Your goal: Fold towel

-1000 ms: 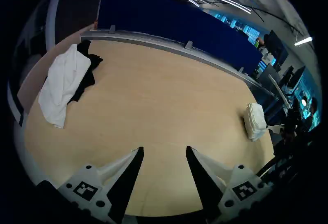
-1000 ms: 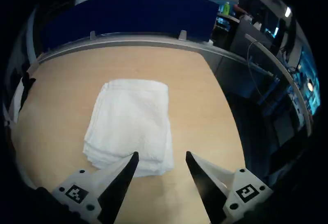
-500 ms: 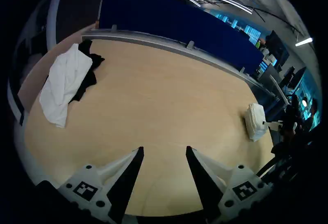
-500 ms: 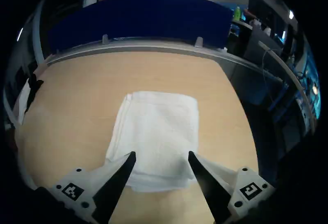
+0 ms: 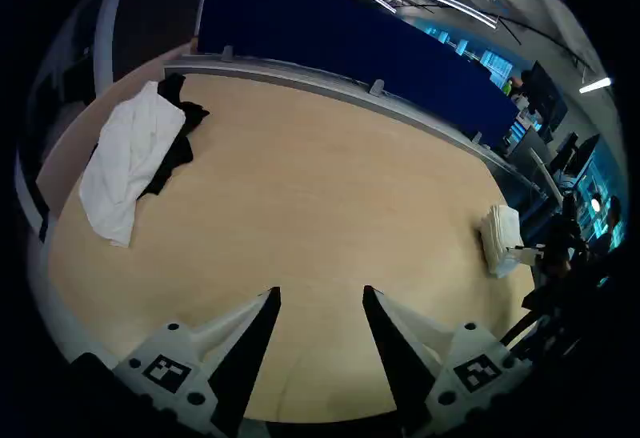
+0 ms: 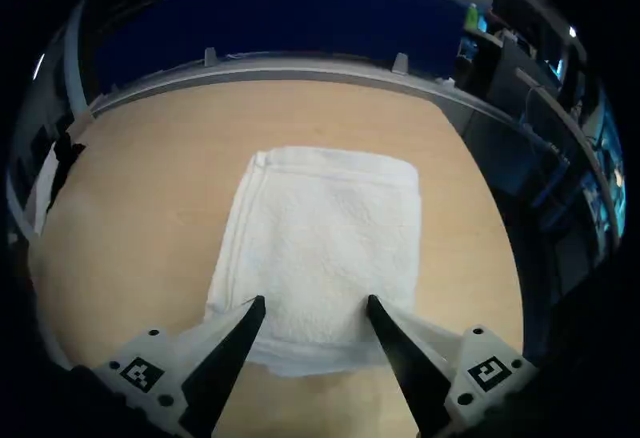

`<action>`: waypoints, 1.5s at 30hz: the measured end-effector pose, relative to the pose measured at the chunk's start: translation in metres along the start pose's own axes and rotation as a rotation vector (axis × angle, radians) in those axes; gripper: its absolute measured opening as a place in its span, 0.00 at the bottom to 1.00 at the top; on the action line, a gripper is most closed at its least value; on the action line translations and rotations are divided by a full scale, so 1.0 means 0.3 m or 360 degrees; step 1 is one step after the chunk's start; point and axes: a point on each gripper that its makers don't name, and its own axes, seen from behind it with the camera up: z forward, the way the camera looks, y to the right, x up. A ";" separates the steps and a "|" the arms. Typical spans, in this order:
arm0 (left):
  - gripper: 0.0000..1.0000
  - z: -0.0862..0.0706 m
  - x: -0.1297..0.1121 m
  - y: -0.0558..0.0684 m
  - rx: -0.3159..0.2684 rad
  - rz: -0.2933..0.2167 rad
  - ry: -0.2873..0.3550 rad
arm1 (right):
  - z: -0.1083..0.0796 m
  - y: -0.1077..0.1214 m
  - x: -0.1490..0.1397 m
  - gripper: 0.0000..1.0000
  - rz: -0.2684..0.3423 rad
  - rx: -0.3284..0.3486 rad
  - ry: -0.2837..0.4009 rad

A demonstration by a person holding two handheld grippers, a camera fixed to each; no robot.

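The towel (image 6: 320, 230) is found lying flat on the worktop (image 5: 304, 182), already folded into a thick, nearly square pad, close to the worktop's right edge and well short of the far edge, where a blue partition (image 5: 344, 34) is mounted. In the left gripper view the same towel (image 5: 500, 239) is seen as a small white bundle at the worktop's right end.

The right gripper (image 6: 315, 299) is placed directly at the towel's near edge, with its jaws apart and nothing clamped between them. The two tips are seen over the near strip of the pad, and the pad's middle lies straight ahead along the jaws' line. Whether the tips touch the fabric cannot be told. Stacked layer edges are visible along the towel's left side and near edge, and the slightly longer side appears to run away from the jaws, though this is blurred by the lens.

The left gripper (image 5: 320, 290) is held over bare worktop near the near edge, its jaws also apart and empty, with the towel well off to its right. A loose white cloth (image 5: 128, 158) lying over a black cloth (image 5: 180, 130) is seen at the far left corner.

The right gripper is judged to be much the nearer. Any coming move is judged to turn on the near edge being taken between its jaws.
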 end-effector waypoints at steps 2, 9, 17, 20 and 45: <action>0.75 0.001 0.001 0.000 0.0000 -0.0003 0.0000 | -0.001 0.000 -0.003 0.99 -0.0003 0.0000 0.0005; 0.75 0.005 0.003 -0.002 0.0002 -0.0011 0.0000 | -0.009 0.003 0.024 0.99 -0.0013 0.0002 0.0011; 0.75 0.008 0.004 -0.006 0.0006 -0.0018 0.0000 | -0.018 0.016 0.174 0.99 -0.0047 0.0006 0.0118; 0.75 0.005 0.003 -0.007 0.0011 -0.0016 0.0000 | -0.002 0.032 0.227 0.99 -0.0051 -0.0002 0.0140; 0.75 -0.052 -0.013 -0.057 0.0099 -0.0101 0.0031 | 0.176 0.067 0.323 0.99 -0.0038 -0.0027 0.0094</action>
